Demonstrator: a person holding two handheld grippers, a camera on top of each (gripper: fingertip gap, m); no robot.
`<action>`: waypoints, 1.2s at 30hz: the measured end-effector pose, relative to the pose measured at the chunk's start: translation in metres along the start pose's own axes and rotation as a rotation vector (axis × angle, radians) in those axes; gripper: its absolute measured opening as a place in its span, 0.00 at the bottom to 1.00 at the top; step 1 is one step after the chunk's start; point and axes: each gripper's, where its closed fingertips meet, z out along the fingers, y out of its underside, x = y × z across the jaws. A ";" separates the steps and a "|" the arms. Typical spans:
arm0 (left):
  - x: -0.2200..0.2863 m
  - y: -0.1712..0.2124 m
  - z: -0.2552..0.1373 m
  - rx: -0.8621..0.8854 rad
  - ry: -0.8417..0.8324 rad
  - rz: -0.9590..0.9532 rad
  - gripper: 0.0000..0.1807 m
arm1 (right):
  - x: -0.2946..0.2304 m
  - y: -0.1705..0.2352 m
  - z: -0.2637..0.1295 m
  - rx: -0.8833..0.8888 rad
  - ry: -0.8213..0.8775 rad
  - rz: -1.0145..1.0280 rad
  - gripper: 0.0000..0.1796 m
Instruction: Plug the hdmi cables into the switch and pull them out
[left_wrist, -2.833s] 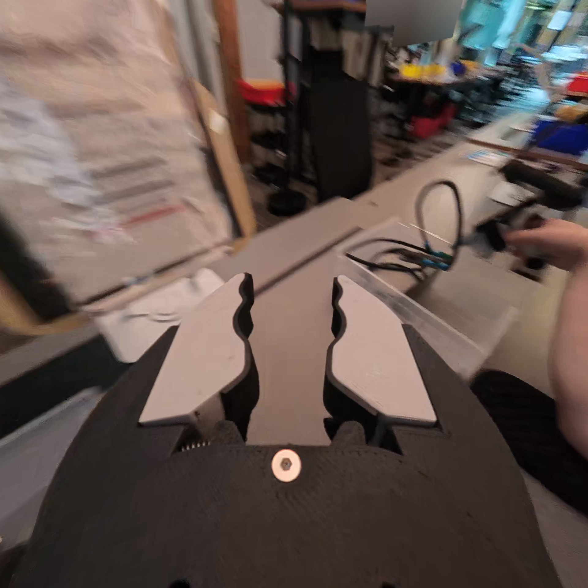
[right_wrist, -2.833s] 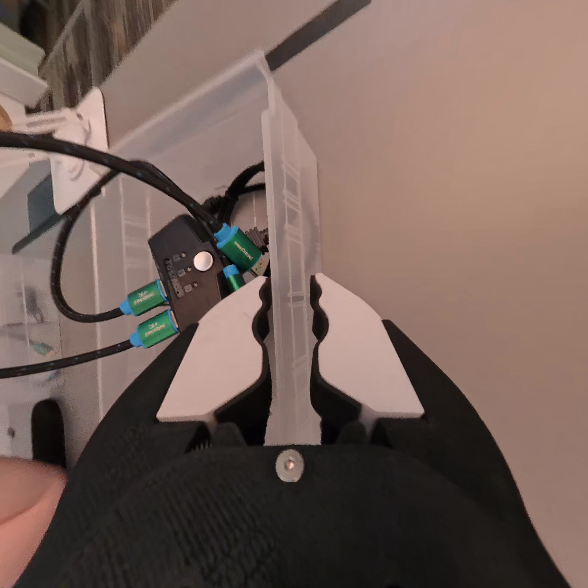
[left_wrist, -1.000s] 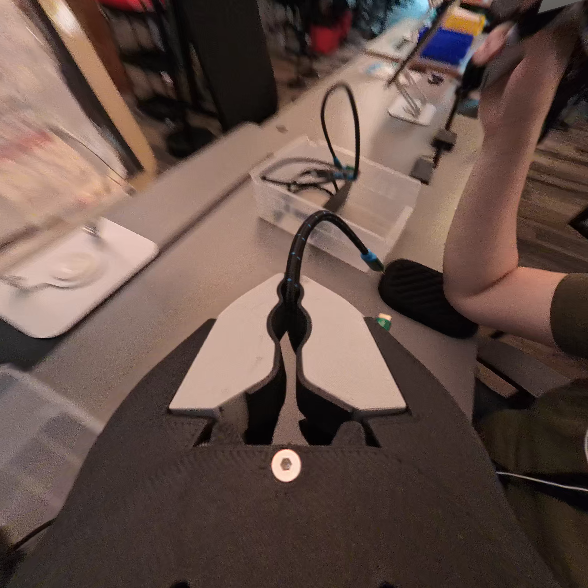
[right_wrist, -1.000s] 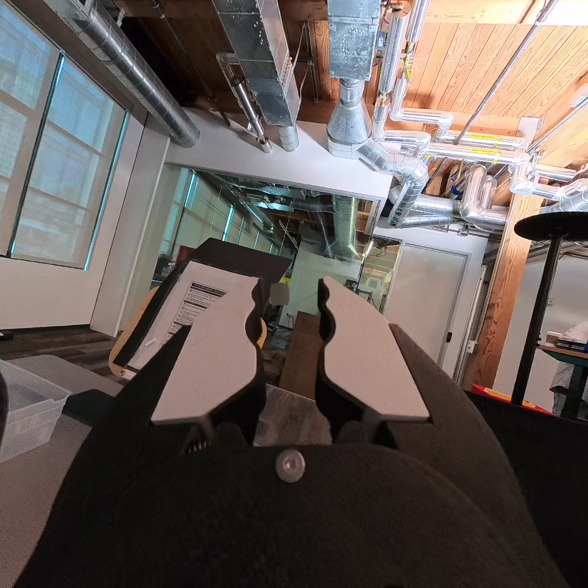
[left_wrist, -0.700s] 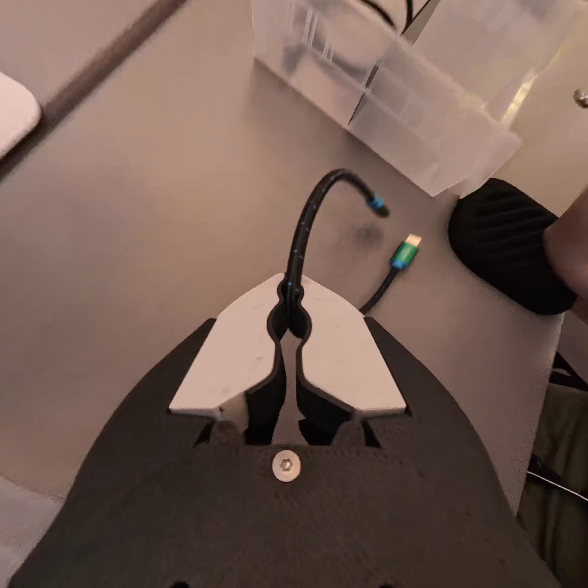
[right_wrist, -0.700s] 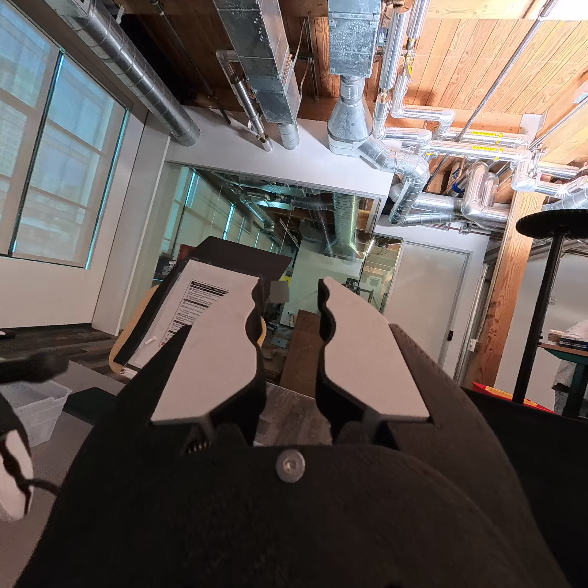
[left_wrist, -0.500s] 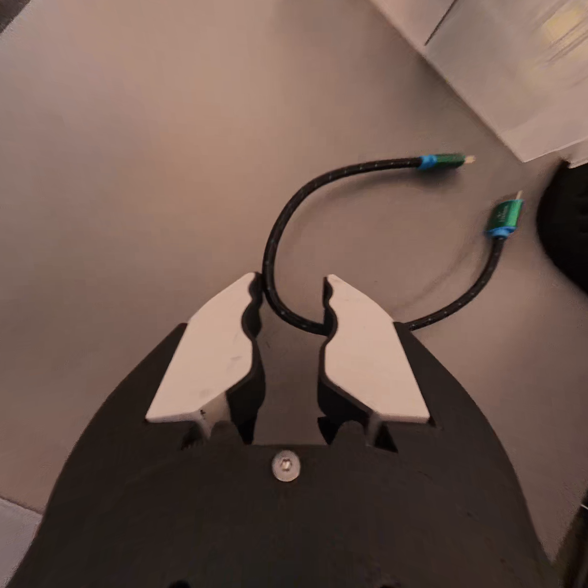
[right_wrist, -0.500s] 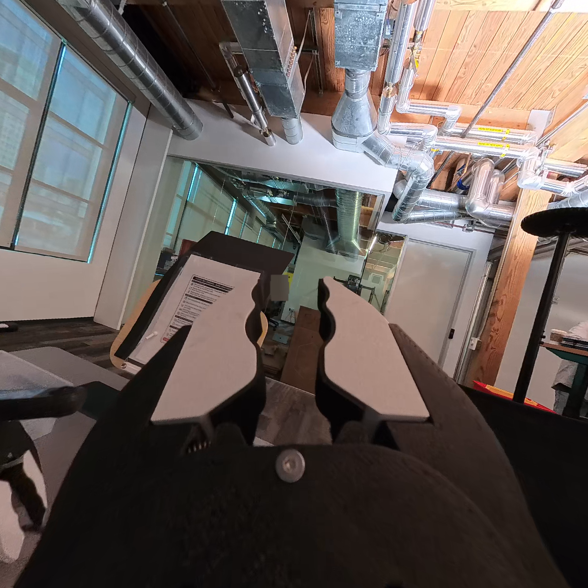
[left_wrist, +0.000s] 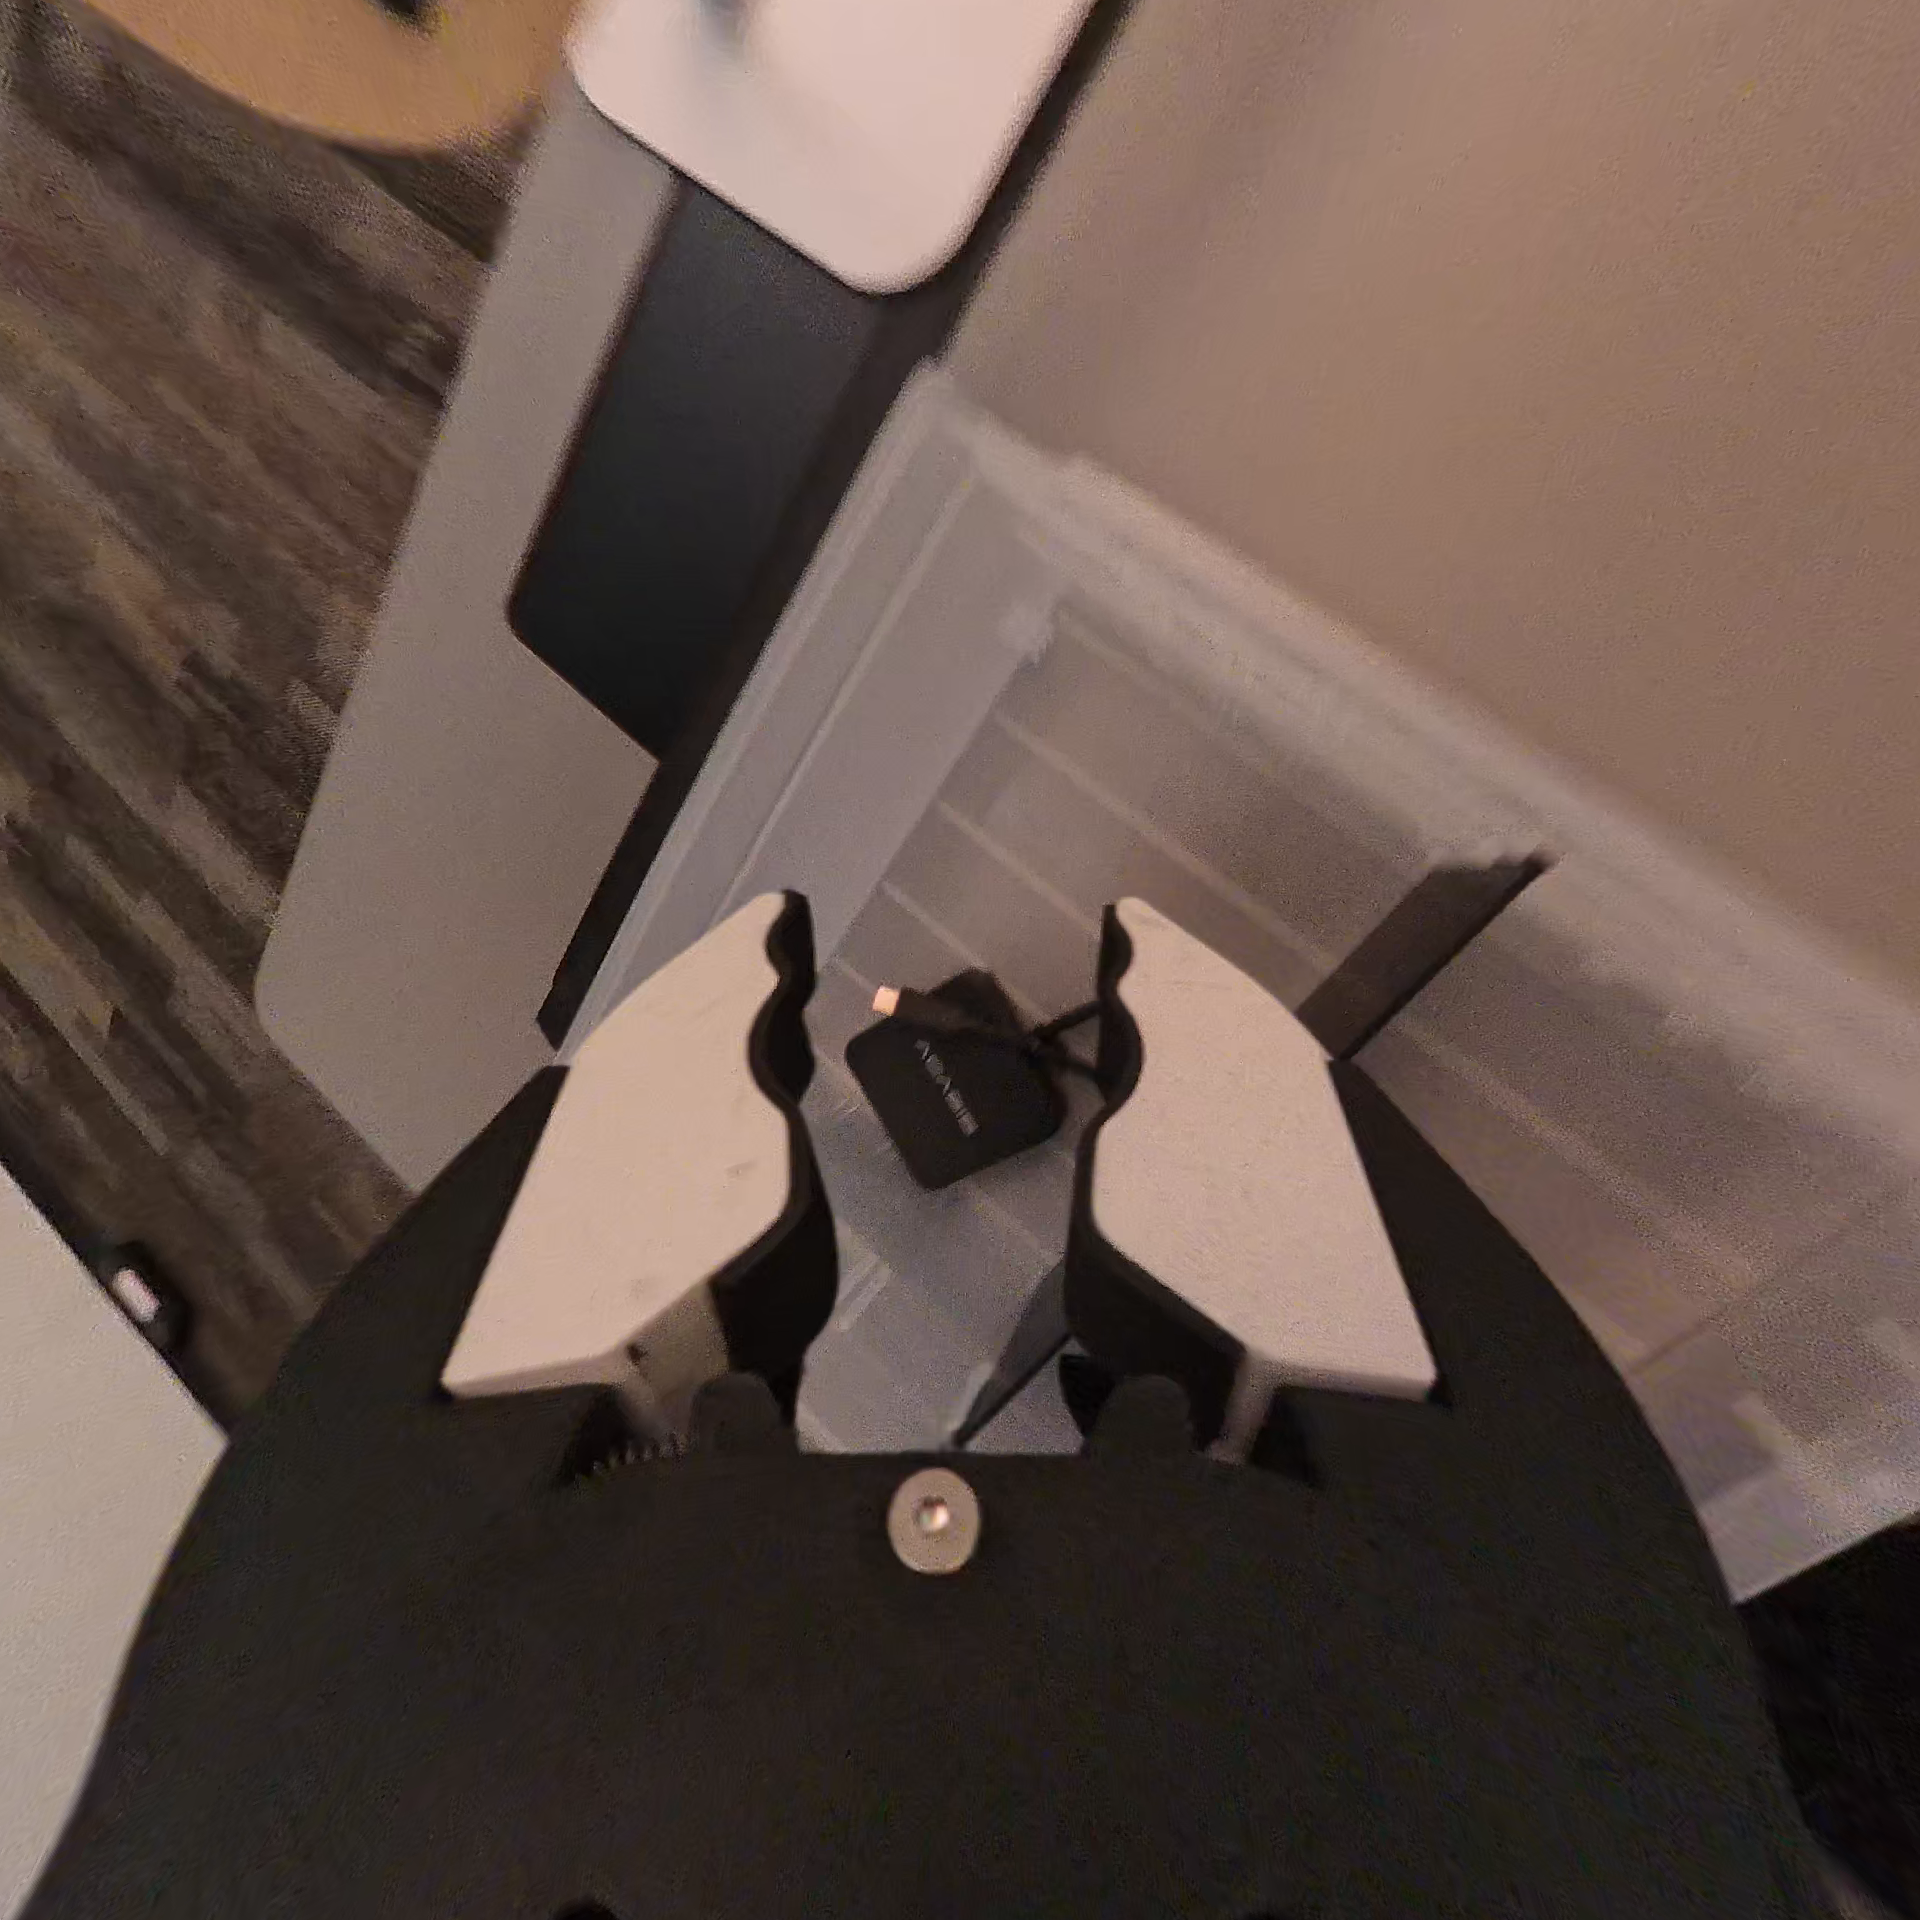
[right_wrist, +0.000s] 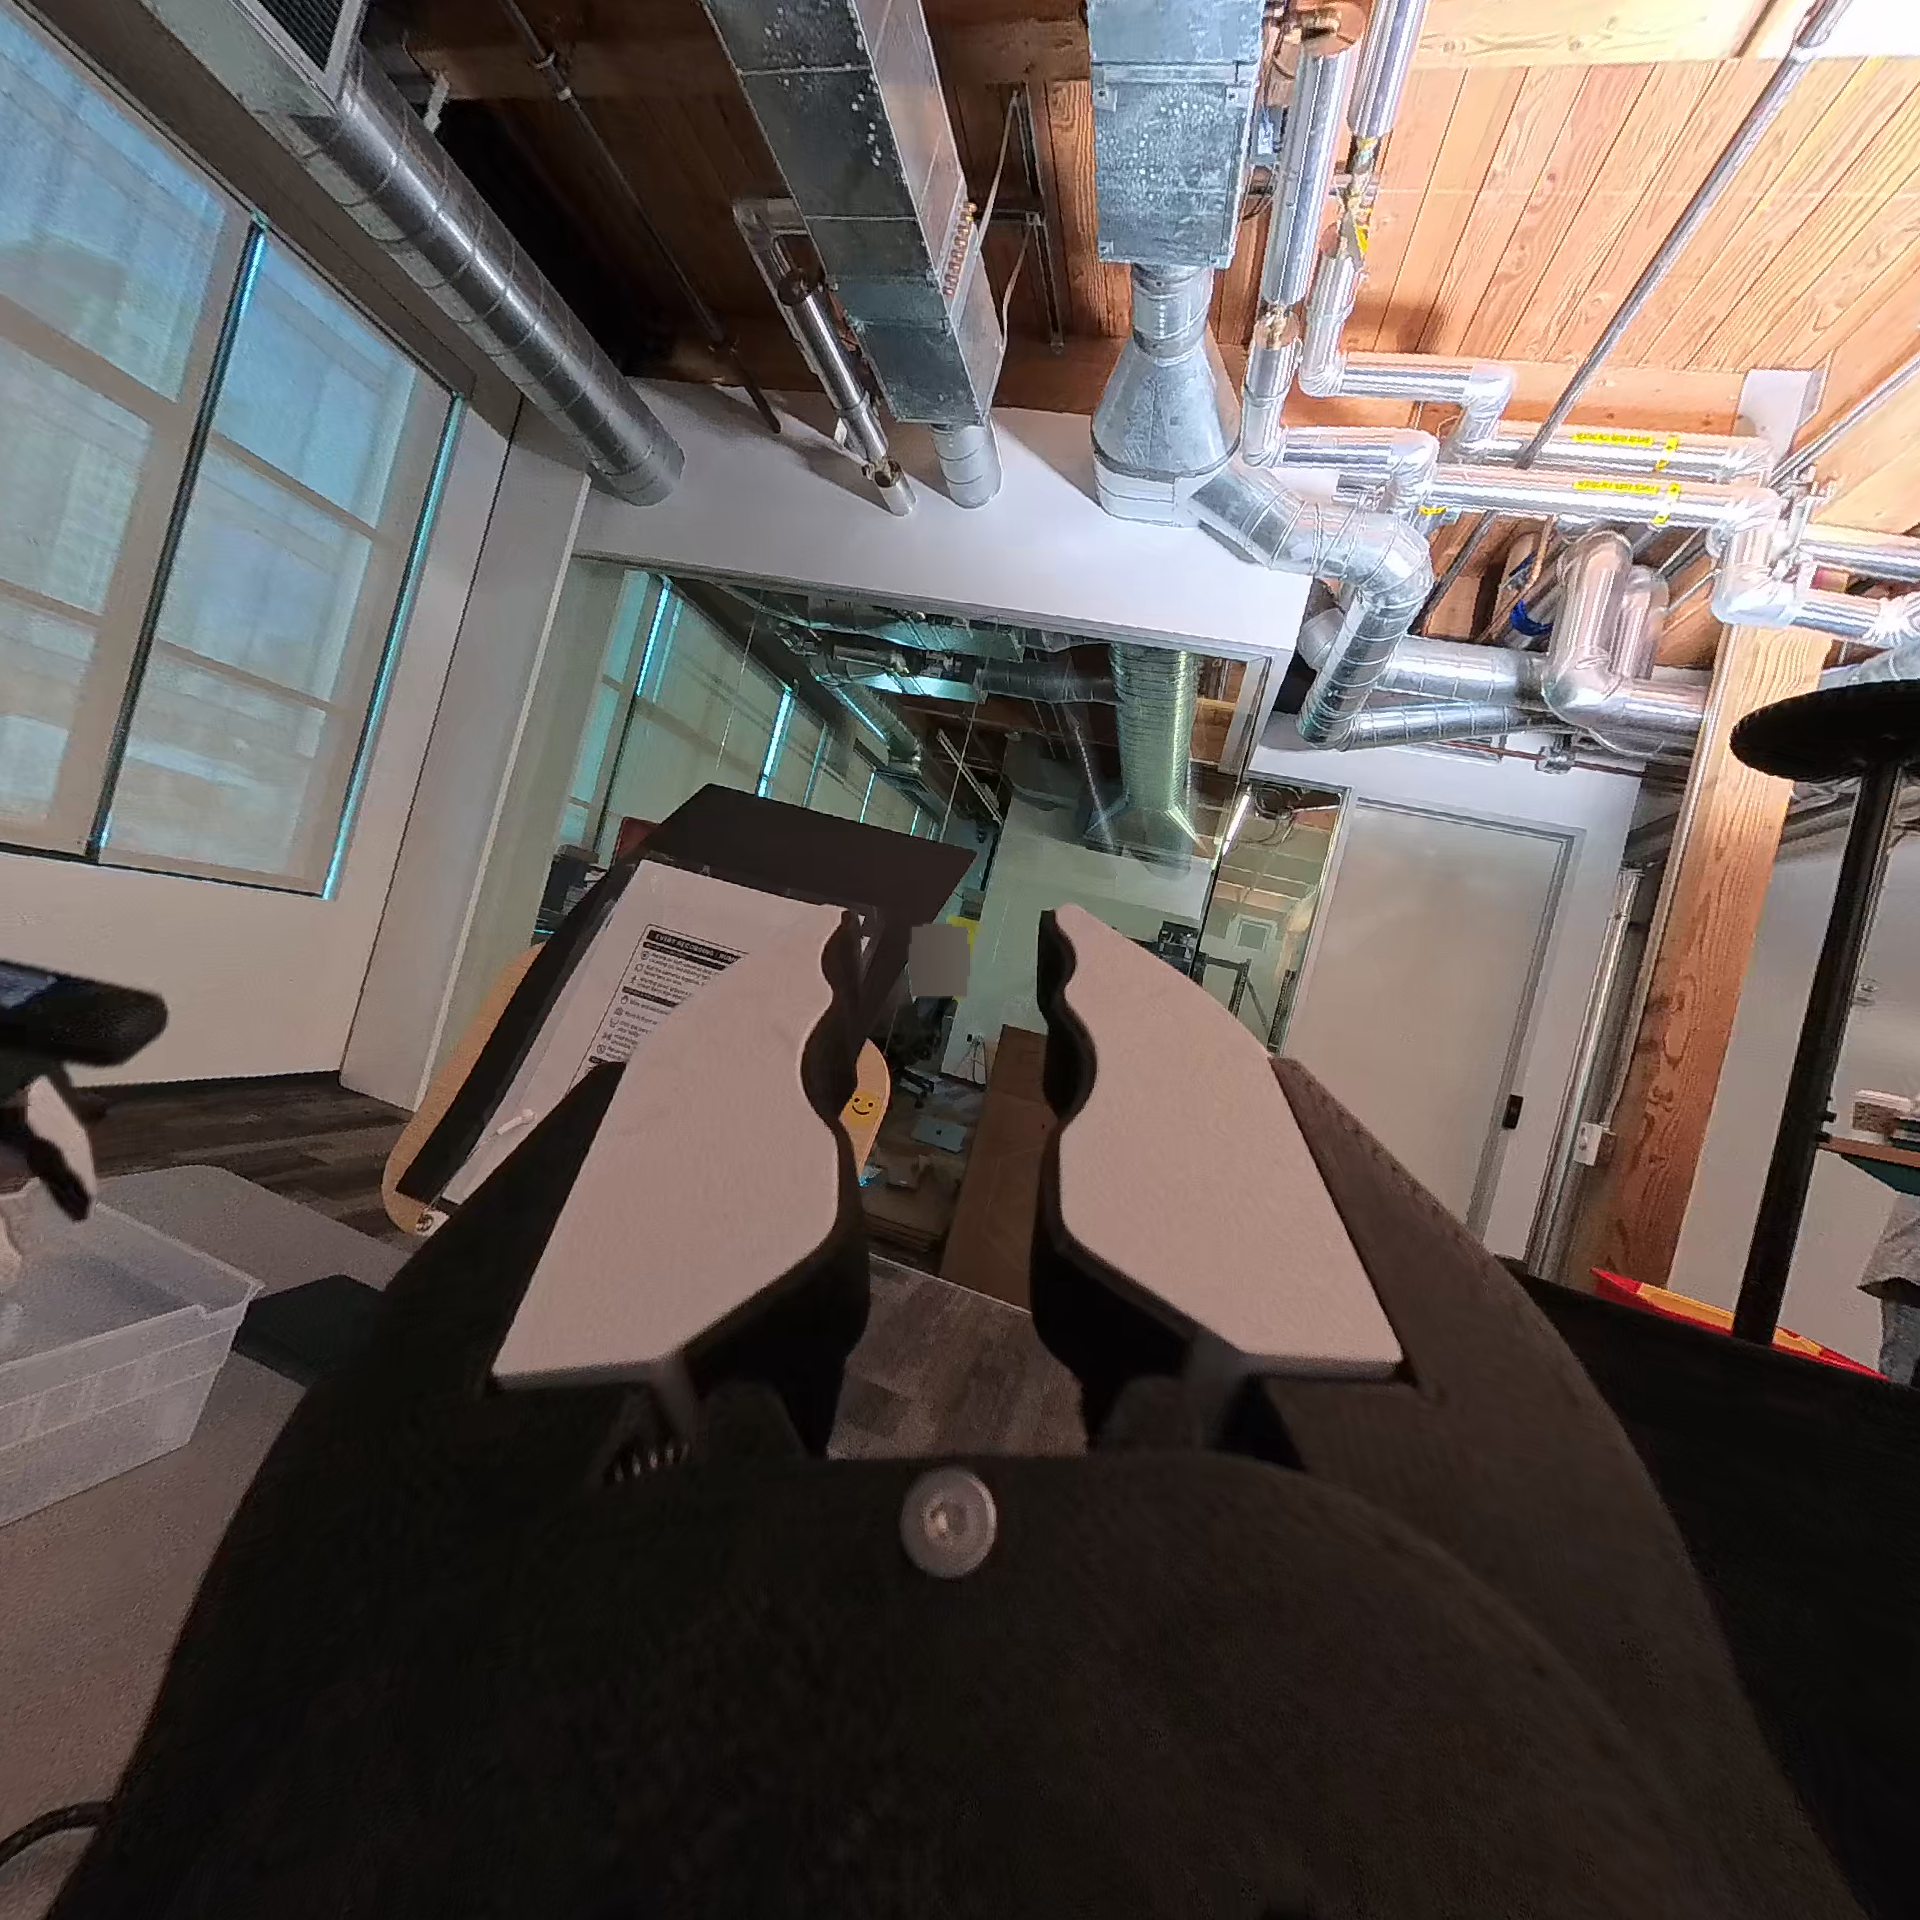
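In the left wrist view my left gripper (left_wrist: 951, 920) is open and empty, held above a clear plastic bin (left_wrist: 1174, 727). A small black switch box (left_wrist: 951, 1107) lies on the bin's floor, seen between my fingers, with a short black cable and a light-tipped plug (left_wrist: 885, 1000) at its far side. No green HDMI cable shows in this view. In the right wrist view my right gripper (right_wrist: 940, 935) is open and empty, tilted upward toward the ceiling. The other gripper (right_wrist: 52, 1060) shows at that view's left edge, above a clear bin (right_wrist: 114, 1320).
The grey table (left_wrist: 1507, 364) runs to the right of the bin. A white stand base (left_wrist: 831, 114) sits at the top. Dark patterned floor (left_wrist: 156, 623) lies beyond the table's edge on the left. A board with a printed sheet (right_wrist: 665, 997) stands ahead in the right wrist view.
My left gripper let go of the black HDMI cable on the table, opened, and swung over to the clear bin holding the switch. My right gripper stayed open and pointed upward.
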 end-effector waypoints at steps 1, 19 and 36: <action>-0.001 0.010 0.009 -0.033 0.013 0.043 0.24 | 0.001 0.001 0.000 0.001 0.002 0.003 0.18; 0.001 0.084 0.077 -0.415 0.165 -0.202 0.22 | -0.001 0.005 0.004 -0.016 0.005 -0.017 0.18; 0.028 0.027 0.084 -0.232 0.097 0.328 0.11 | -0.004 0.006 0.005 -0.020 -0.002 -0.027 0.17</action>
